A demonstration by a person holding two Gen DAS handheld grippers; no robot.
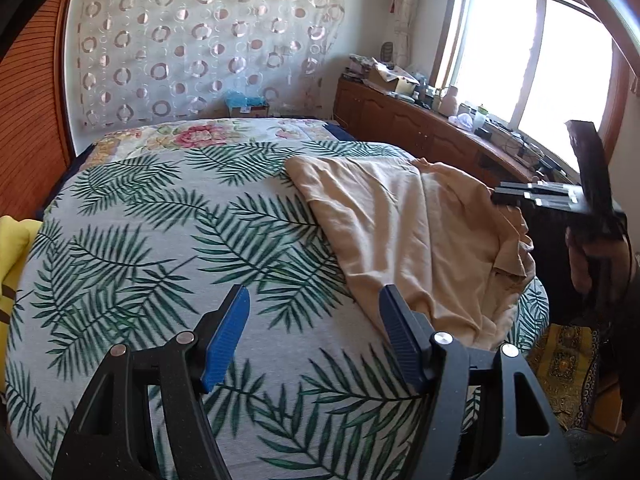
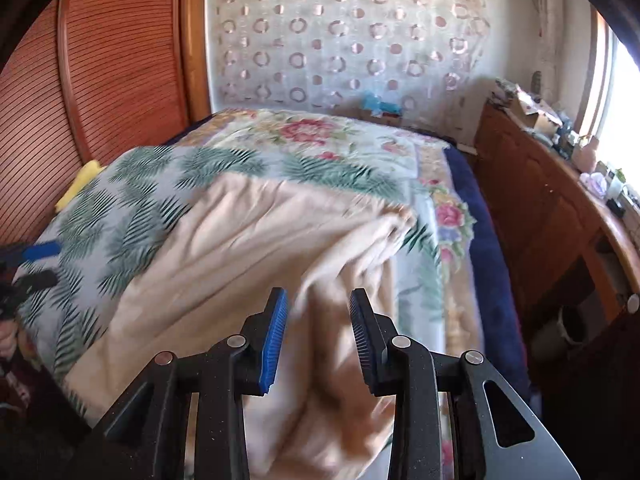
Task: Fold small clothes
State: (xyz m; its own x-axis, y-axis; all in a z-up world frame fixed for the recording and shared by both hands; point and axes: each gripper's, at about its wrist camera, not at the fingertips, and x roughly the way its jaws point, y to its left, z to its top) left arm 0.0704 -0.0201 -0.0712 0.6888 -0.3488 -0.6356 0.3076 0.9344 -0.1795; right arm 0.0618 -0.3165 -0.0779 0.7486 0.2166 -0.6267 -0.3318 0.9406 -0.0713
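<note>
A beige garment (image 1: pixel 416 232) lies crumpled on the palm-leaf bedspread (image 1: pixel 160 220), toward the bed's right side. My left gripper (image 1: pixel 314 320) is open and empty above the bedspread, its right finger (image 1: pixel 400 332) close by the garment's near edge. My right gripper (image 2: pixel 318 326) is open directly over the garment (image 2: pixel 248 248), which fills the space below and between its blue pads without being clamped. The right gripper's body also shows at the right edge of the left wrist view (image 1: pixel 560 200). The left gripper's blue finger shows at the left edge of the right wrist view (image 2: pixel 40 250).
A yellow cloth (image 1: pixel 16 248) lies at the bed's left edge by the wooden louvred wardrobe (image 2: pixel 100 72). A floral quilt (image 2: pixel 320 136) covers the bed's far end. A cluttered wooden cabinet (image 1: pixel 420 120) runs under the window on the right.
</note>
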